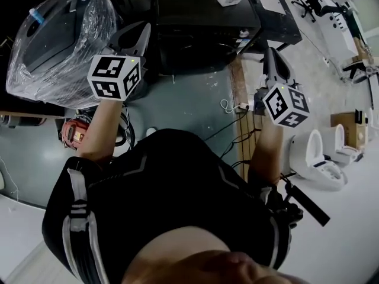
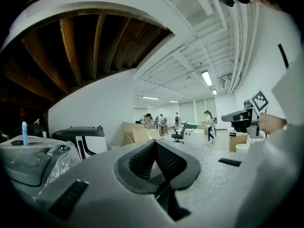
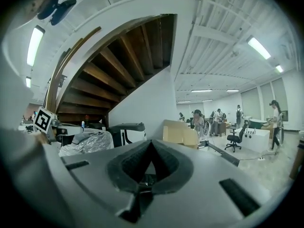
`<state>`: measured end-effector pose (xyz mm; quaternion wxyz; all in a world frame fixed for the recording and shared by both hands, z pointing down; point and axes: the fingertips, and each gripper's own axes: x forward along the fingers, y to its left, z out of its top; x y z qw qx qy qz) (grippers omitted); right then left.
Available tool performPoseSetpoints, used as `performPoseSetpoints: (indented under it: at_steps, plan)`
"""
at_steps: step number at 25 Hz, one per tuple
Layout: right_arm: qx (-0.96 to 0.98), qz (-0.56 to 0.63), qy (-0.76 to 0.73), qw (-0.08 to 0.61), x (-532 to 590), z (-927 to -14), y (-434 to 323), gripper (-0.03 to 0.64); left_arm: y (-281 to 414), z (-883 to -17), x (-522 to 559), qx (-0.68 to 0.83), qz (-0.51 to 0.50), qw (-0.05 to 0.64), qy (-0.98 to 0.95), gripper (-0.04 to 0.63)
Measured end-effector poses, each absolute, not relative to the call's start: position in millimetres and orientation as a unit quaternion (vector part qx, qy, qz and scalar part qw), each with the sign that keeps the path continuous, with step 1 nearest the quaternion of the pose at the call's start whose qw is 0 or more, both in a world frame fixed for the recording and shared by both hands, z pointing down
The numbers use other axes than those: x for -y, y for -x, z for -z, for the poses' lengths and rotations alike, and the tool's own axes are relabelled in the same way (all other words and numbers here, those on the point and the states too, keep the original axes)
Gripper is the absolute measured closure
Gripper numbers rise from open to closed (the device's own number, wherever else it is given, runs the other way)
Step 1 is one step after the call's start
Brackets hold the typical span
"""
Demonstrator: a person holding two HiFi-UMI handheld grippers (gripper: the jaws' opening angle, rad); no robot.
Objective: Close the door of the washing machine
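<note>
Our left gripper [image 2: 155,144] has its jaws pressed together with nothing between them, and the right gripper [image 3: 151,144] is the same: the dark, ribbed rubber pads meet at a point, framed by matte pale-grey plastic shells. Both grippers are held level, pointing out across the room, not at any handle. We cannot pick out the door of the washing machine with certainty in any view. The likeliest candidate is the black boxy cabinet [image 1: 201,16] ahead of us, between the two grippers, but its front face is hidden from above. We judge this fits either approaching an open door or drawing off from one already shut. Any push would want the closed jaw tips laid flat on a hard, smooth panel. To our left sits a rounded machine [image 1: 59,34] under crinkled clear plastic film. Glossy white toilets [image 1: 320,158] stand to the right, and thin cables [image 1: 234,138] trail over the smooth grey-green floor [image 1: 189,105].
</note>
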<state>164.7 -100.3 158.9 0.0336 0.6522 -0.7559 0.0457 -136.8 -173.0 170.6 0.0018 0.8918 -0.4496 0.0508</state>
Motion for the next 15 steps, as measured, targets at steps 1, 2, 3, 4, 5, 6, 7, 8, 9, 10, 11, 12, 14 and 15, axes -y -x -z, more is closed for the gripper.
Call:
performPoseSetpoints:
  at_steps: [1, 2, 3, 4, 5, 6, 7, 8, 9, 10, 11, 12, 14, 15]
  plan:
    - [0.757, -0.044, -0.651, 0.033, 103.3, -157.6, -161.3, 0.614, 140.0, -167.5, 174.8, 0.45, -0.051, -0.006, -0.891, 0.592]
    - [0.758, -0.043, -0.65, 0.033, 105.8, -157.9, -157.2, 0.614, 144.1, -165.3, 176.8, 0.452, -0.053, -0.013, -0.89, 0.592]
    - [0.757, -0.042, -0.651, 0.036, 107.1, -159.0, -153.5, 0.613, 148.7, -164.4, 178.3, 0.454, -0.056, -0.019, -0.889, 0.592]
    - [0.755, -0.038, -0.653, 0.041, 107.8, -159.8, -151.2, 0.612, 153.0, -164.3, 179.6, 0.456, -0.058, -0.022, -0.888, 0.592]
    - [0.752, -0.033, -0.657, 0.048, 108.9, -159.8, -150.5, 0.612, 156.6, -164.3, 181.2, 0.458, -0.058, -0.023, -0.887, 0.592]
    - [0.748, -0.027, -0.661, 0.053, 110.7, -159.3, -150.5, 0.612, 159.5, -164.3, 183.1, 0.459, -0.057, -0.022, -0.886, 0.592]
    - [0.745, -0.024, -0.664, 0.057, 112.8, -158.8, -150.2, 0.612, 161.6, -164.7, 184.9, 0.46, -0.056, -0.021, -0.886, 0.592]
    - [0.745, -0.025, -0.665, 0.056, 114.7, -158.2, -148.8, 0.612, 163.1, -166.0, 186.1, 0.46, -0.057, -0.019, -0.886, 0.592]
    - [0.746, -0.028, -0.663, 0.052, 116.1, -157.5, -146.2, 0.612, 164.0, -168.2, 186.4, 0.459, -0.058, -0.017, -0.887, 0.592]
    - [0.749, -0.031, -0.661, 0.047, 117.2, -156.6, -143.3, 0.613, 164.4, -170.5, 186.4, 0.457, -0.06, -0.015, -0.887, 0.592]
    - [0.749, -0.032, -0.66, 0.045, 118.3, -155.5, -141.0, 0.612, 164.2, -172.3, 186.5, 0.455, -0.061, -0.015, -0.888, 0.592]
    - [0.749, -0.031, -0.661, 0.045, 119.7, -154.2, -139.7, 0.612, 163.6, -173.4, 187.3, 0.453, -0.062, -0.015, -0.889, 0.592]
    - [0.746, -0.03, -0.664, 0.044, 123.4, -151.7, -138.1, 0.612, 163.2, -173.8, 189.5, 0.451, -0.06, -0.016, -0.89, 0.592]
    - [0.745, -0.031, -0.665, 0.044, 124.9, -151.1, -137.0, 0.612, 164.2, -173.6, 189.9, 0.452, -0.058, -0.015, -0.89, 0.592]
